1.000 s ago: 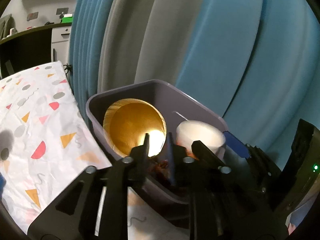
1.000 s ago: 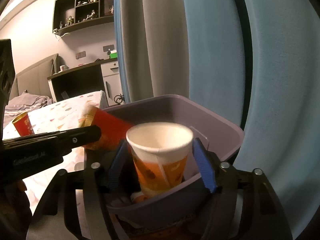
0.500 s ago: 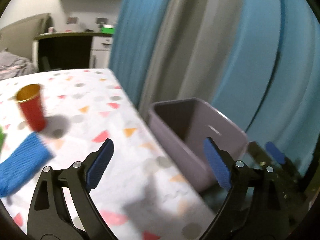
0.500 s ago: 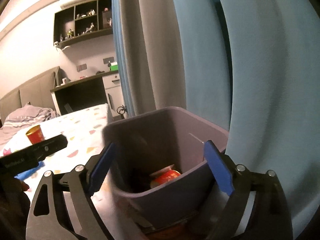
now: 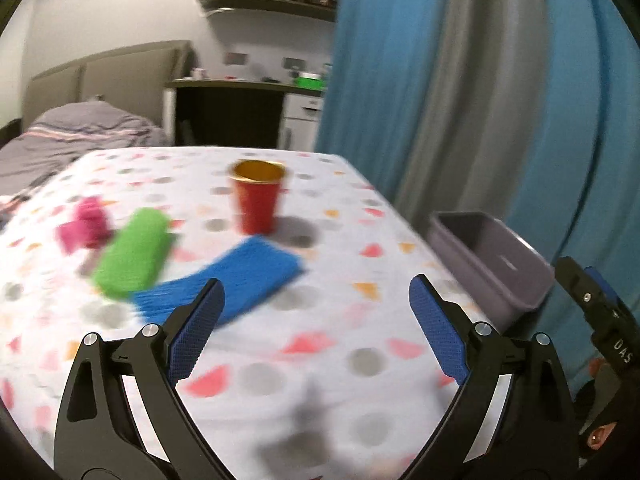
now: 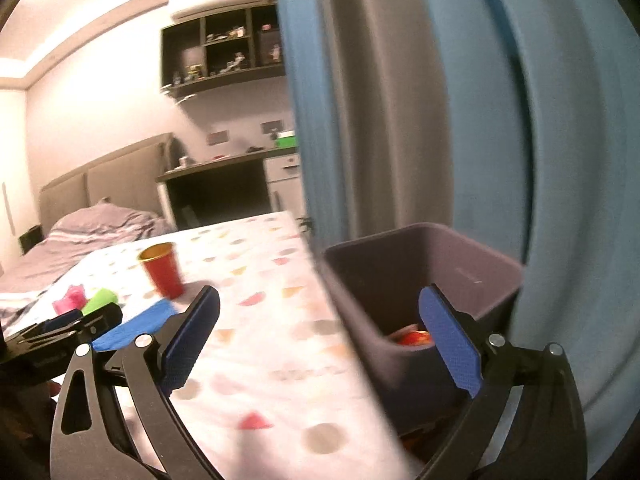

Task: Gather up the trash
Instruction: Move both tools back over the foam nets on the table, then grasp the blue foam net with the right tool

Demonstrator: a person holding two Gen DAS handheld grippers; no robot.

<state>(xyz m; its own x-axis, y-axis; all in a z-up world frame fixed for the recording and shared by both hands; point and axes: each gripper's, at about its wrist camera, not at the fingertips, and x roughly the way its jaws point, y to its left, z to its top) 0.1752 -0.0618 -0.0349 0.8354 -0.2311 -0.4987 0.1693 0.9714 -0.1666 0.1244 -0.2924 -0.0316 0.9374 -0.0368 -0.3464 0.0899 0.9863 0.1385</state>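
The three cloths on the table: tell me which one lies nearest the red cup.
The blue cloth. It lies flat just in front of the red cup, while the green cloth and the pink cloth sit farther off to the left.

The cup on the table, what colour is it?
The cup is red outside, gold inside; clearest in the left wrist view.

red cup: 1 | cloths: 3 | bin: 1

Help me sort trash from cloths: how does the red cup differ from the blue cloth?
The red cup stands upright; the blue cloth lies flat. The cup is rigid with a gold inside; the cloth is soft and textured. The cup sits farther from the left gripper. Both rest on the table.
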